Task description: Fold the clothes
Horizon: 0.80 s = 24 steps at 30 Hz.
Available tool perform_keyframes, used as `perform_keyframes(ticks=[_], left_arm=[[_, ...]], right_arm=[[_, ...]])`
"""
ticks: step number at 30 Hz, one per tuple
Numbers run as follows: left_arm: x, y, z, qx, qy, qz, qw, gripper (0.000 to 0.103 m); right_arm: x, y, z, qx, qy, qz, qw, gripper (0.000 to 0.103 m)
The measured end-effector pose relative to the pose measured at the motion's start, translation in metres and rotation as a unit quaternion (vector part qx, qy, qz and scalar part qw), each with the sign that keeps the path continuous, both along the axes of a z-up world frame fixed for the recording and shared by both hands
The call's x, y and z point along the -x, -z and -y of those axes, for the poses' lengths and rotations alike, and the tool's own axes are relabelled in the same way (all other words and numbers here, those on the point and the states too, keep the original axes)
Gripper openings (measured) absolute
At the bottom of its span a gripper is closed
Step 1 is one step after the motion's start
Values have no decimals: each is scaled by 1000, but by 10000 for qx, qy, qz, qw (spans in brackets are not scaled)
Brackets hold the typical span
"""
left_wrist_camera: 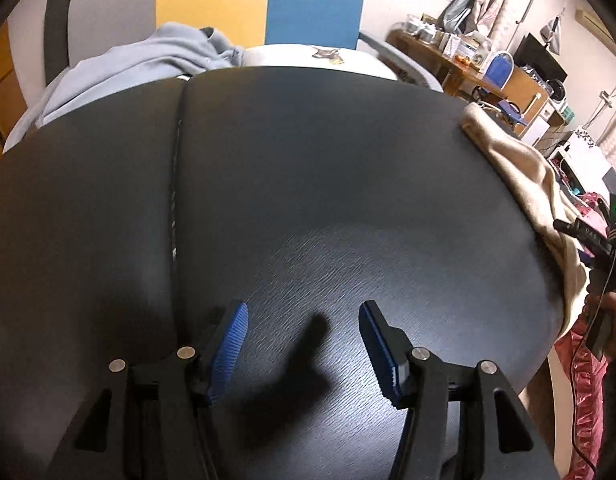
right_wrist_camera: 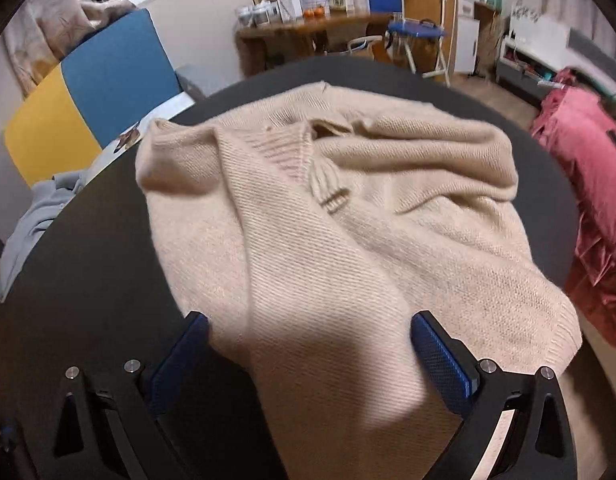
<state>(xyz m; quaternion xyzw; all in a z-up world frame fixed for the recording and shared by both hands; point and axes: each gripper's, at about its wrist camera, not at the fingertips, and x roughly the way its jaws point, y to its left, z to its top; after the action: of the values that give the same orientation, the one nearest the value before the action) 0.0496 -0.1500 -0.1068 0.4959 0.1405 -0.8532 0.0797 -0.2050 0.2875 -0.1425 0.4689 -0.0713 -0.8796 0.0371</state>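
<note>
Two hand-held grippers in play, both with jaws apart. Left hand-held gripper point(left_wrist_camera: 304, 344): blue pads spread wide, nothing between them, only bare dark table point(left_wrist_camera: 308, 184) beneath and a shadow of the fingers on the surface. No contact with any cloth visible from that side. Right hand-held gripper point(right_wrist_camera: 309, 360): jaws also well apart, straddling the near edge of the beige knit sweater point(right_wrist_camera: 327, 220); fabric lying between the pads, but pads not visibly pressing on it, so not a grip as far as can be told.

Sweater spread rumpled over the right part of the table, ribbed neckline toward the far side, hem toward the right hand-held gripper, so long axis running roughly away from it. Seen from the left wrist, only the sweater's edge at far right, draped over the table rim, well apart from the left hand-held gripper. Right hand clearly nearer; left needing to travel rightward across the bare table to reach the garment.

Beyond: grey hoodie point(left_wrist_camera: 140, 64) heaped at the far left edge of the table, pink garment point(right_wrist_camera: 587, 184) off the right side, yellow and blue panel point(right_wrist_camera: 92, 108) behind.

Likely step: settling onto the near hem before closing. Risk: pinching only one layer of loose knit.
</note>
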Motion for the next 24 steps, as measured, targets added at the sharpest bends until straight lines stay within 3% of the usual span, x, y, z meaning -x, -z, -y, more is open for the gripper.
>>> perform_keyframes(ticks=[7, 12, 15, 21, 23, 24], left_arm=[[-10, -1, 0, 123, -9, -64, 9999, 59], [-25, -4, 6, 59, -85, -150, 9998, 59], [-30, -6, 11, -13, -141, -182, 9997, 59], [-25, -26, 8, -6, 80, -389, 9992, 59], [-16, -35, 1, -4, 289, -491, 9984, 59], [-10, -38, -4, 23, 412, -523, 9978, 59]], right_arm=[[-14, 5, 21, -85, -146, -141, 9998, 103], [-20, 8, 35, 470, -153, -79, 9987, 103], [-36, 11, 79, 469, -663, -163, 9966, 103], [-87, 16, 171, 1101, -2233, -74, 9685, 103], [-98, 14, 170, 2156, -2270, 206, 9495, 103], [-100, 13, 166, 2395, -2273, 318, 9434, 103]])
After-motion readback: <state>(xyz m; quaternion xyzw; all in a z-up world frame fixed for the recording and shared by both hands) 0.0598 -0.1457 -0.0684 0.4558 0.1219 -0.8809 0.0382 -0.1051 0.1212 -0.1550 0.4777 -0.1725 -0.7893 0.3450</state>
